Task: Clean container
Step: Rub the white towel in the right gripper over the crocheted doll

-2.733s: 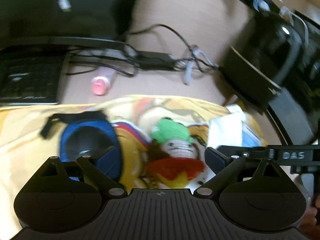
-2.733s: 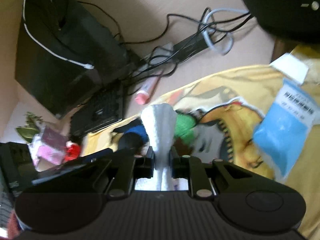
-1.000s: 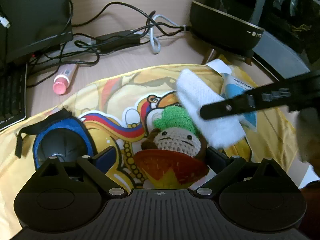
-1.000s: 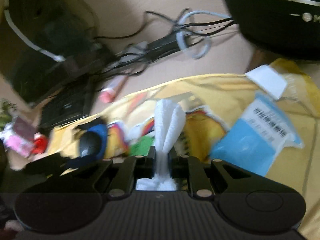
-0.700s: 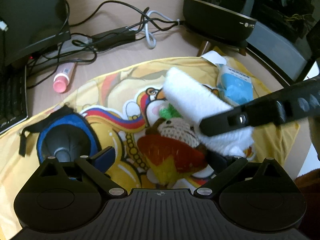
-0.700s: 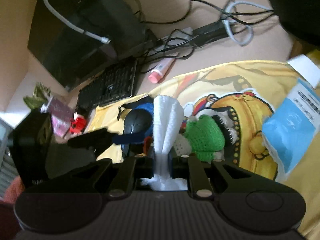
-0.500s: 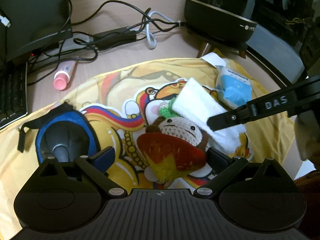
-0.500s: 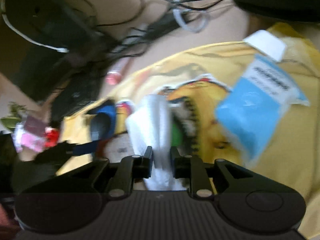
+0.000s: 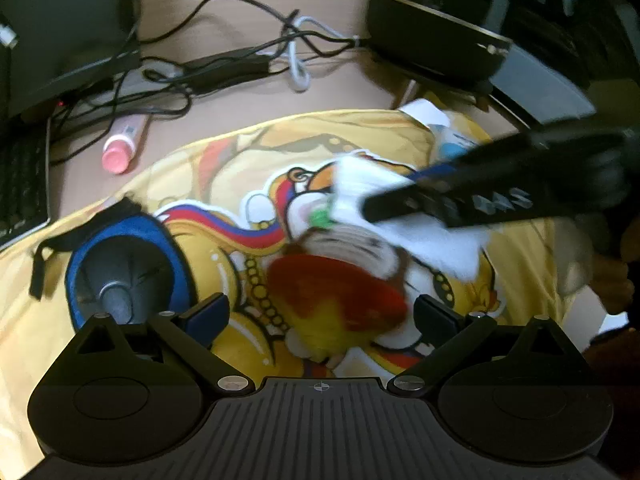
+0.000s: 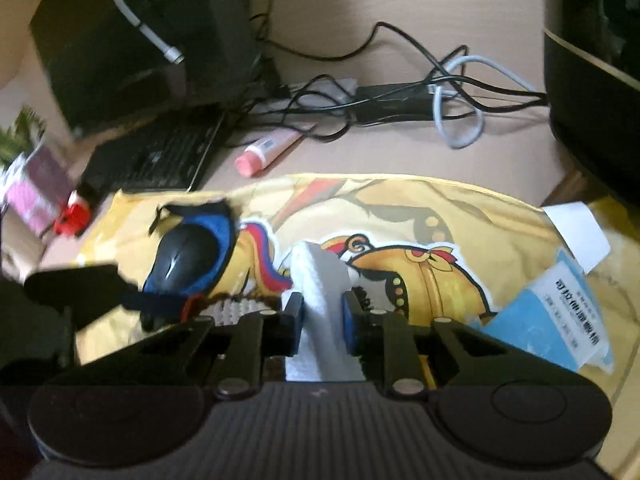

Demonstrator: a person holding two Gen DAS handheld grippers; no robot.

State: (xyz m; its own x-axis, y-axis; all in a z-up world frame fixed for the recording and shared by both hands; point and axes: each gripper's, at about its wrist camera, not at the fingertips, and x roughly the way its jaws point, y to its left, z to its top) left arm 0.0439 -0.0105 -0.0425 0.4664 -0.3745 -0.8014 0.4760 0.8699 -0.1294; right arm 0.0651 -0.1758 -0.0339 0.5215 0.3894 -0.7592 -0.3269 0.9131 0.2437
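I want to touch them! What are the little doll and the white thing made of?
The doll looks like soft crocheted yarn: its pale face shows rows of stitches, though it is blurred here. The white cloth looks like a soft, textured wipe or paper towel: matte, folded, with a faint woven pattern. Which one, I cannot tell.

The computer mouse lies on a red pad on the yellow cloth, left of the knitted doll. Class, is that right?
Not quite. The pad under the computer mouse is blue, not red, as the right wrist view shows. The rest stands: it lies on the yellow cloth, left of the knitted doll.
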